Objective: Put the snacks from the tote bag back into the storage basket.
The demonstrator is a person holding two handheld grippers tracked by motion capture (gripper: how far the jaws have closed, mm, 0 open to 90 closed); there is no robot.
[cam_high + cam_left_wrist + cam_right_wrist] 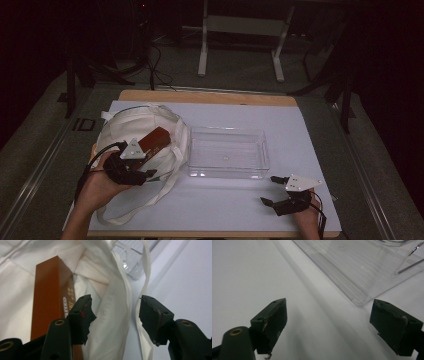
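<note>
A white cloth bag [131,131] lies at the table's left, and a brown box [154,138] sticks out of its mouth. My left gripper [147,162] sits at the bag's near side. In the left gripper view it [115,312] is open, with the bag's rim [112,305] between the jaws, not pinched. The brown box [52,290] stands just beside the left jaw. A clear plastic tray [227,152] stands empty in the middle. My right gripper [270,190] rests open near the tray's front right corner. In its own view the gripper [332,322] holds nothing, with the tray [362,267] ahead.
The bag's white strap [145,202] loops over the white table cover [300,130] toward the front edge. A wooden table edge [210,96] shows at the back. Beyond it a metal frame [240,30] stands on the dark floor.
</note>
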